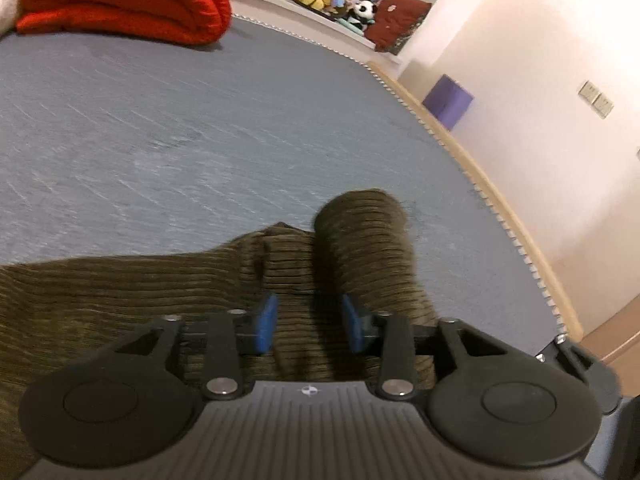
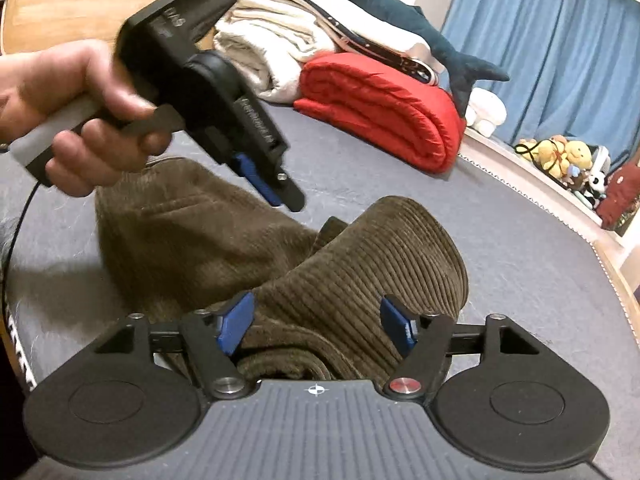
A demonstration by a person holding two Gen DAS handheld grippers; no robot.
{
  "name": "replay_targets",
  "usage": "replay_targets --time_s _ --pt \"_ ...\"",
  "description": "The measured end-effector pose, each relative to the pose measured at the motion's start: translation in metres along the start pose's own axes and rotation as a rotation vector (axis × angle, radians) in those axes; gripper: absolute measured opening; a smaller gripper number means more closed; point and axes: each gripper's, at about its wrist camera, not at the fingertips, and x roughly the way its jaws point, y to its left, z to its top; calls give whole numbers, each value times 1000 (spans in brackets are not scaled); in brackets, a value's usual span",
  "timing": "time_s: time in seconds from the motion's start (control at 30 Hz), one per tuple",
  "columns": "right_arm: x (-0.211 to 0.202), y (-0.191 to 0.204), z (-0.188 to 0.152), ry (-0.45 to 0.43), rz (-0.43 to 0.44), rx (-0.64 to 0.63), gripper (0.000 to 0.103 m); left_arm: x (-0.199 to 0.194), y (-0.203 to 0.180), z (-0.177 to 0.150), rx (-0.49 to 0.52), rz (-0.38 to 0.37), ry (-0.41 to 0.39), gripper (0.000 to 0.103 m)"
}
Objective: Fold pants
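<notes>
Right wrist view: your right tongs [image 2: 318, 326] stand released, pads clear of the brown corduroy pants [image 2: 360, 264] bunched between them on the bed [image 2: 540, 280], toward its right edge. Your left tongs [image 1: 310, 326] also stand released over the cloth, gripping nothing; your left hand [image 2: 76, 108] holds them above the flatter half. Judgement: the fold looks laid but lumpy. Press the raised roll flat and square the edges before regripping. No containers are visible. A red blanket [image 2: 384, 112] lies at the far edge.

Grey bed [image 1: 200, 120], white wall [image 1: 520, 80], blue curtains [image 2: 540, 40].
</notes>
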Motion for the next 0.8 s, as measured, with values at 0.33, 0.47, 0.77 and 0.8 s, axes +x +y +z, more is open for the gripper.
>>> replay_targets --time_s 0.33,0.47,0.77,0.8 --pt "5 11 -2 74 130 -73 79 45 -21 -1 -61 -89 66 73" --pt "8 33 -14 107 114 -224 74 61 -24 -2 -39 -75 92 72" --pt "-4 33 0 37 132 -237 35 33 -28 1 33 -13 -13 18" --pt "-8 36 2 2 139 -237 35 21 -25 3 28 -12 -40 18"
